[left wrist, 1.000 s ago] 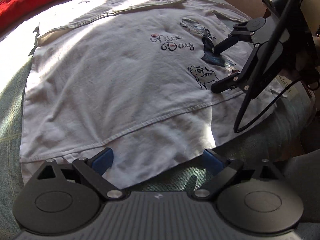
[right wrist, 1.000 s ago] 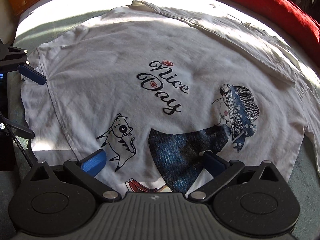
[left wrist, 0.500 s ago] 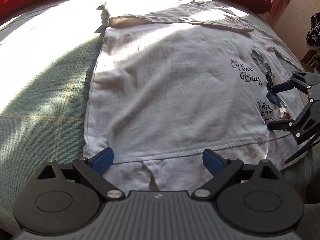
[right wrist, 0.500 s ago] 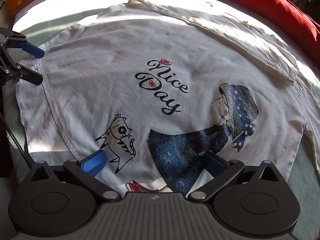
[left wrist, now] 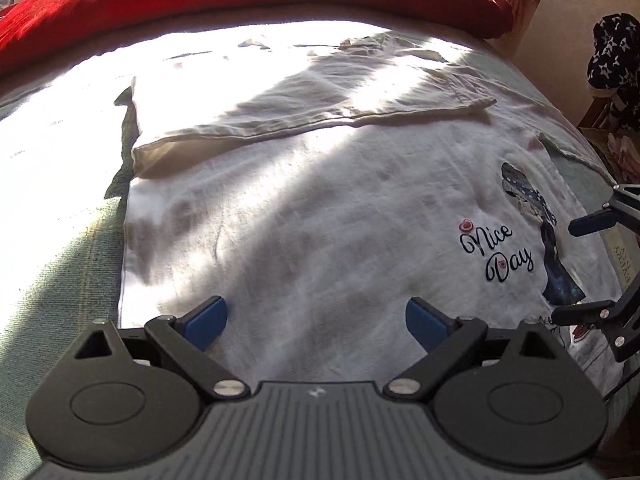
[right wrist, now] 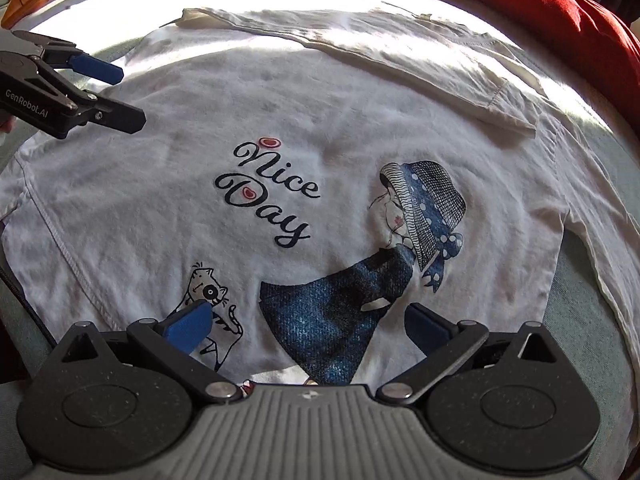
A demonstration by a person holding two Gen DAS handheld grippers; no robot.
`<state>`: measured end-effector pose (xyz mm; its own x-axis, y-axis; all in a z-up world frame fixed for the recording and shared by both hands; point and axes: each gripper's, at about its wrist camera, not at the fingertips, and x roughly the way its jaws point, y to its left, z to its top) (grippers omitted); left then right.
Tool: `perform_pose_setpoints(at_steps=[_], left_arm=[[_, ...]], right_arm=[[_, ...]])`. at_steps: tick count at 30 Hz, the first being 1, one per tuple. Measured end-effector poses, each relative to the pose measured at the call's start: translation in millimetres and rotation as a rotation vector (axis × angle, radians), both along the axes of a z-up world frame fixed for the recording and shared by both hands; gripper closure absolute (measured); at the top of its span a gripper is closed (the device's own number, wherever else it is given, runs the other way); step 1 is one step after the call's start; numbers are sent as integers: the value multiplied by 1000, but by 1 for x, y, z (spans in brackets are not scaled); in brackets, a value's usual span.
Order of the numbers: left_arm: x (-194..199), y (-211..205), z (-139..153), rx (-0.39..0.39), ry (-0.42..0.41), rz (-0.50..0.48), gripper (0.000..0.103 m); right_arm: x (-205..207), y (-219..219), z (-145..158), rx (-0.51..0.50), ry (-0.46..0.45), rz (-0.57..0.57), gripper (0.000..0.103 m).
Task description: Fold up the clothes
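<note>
1. Left gripper [left wrist: 316, 320]: fingers spread, empty, poised above the near edge of the white cotton printed T-shirt [left wrist: 340, 240], ready to pinch.
2. Right gripper [right wrist: 308, 326]: fingers spread, empty; the shirt lies flat ahead on the green bedspread [left wrist: 60, 280], far sleeve folded inward.

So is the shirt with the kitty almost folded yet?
Not yet, only started. Done: one sleeve of the white printed T-shirt is folded across the top. In hand: nothing; the left gripper and right gripper are both open above the cloth. Left: the other sleeve sticks out, and the body lies flat, unfolded.
</note>
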<state>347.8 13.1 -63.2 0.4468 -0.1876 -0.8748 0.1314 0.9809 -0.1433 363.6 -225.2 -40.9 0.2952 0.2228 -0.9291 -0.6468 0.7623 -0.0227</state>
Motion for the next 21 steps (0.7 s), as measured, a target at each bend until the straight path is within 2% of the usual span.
perform_pose_setpoints(at_steps=[2, 5, 9, 12, 15, 19, 21], left_arm=[[-8, -3, -4, 12, -11, -22, 1], [-14, -5, -6, 37, -18, -52, 1], [-8, -1, -6, 20, 6, -29, 1], [-6, -4, -7, 34, 14, -12, 1], [-6, -9, -8, 64, 7, 15, 0], [6, -20, 2, 134, 48, 98, 0], [14, -31, 12, 179, 23, 107, 1]], right_arm=[[15, -5, 7, 12, -31, -59, 0], [41, -11, 9, 48, -87, -119, 0], [77, -12, -7, 92, -131, -160, 0], [83, -22, -21, 155, -101, -217, 0], [67, -39, -25, 198, -103, -223, 0], [58, -65, -16, 219, -74, -203, 0], [62, -83, -7, 241, -79, -203, 0]])
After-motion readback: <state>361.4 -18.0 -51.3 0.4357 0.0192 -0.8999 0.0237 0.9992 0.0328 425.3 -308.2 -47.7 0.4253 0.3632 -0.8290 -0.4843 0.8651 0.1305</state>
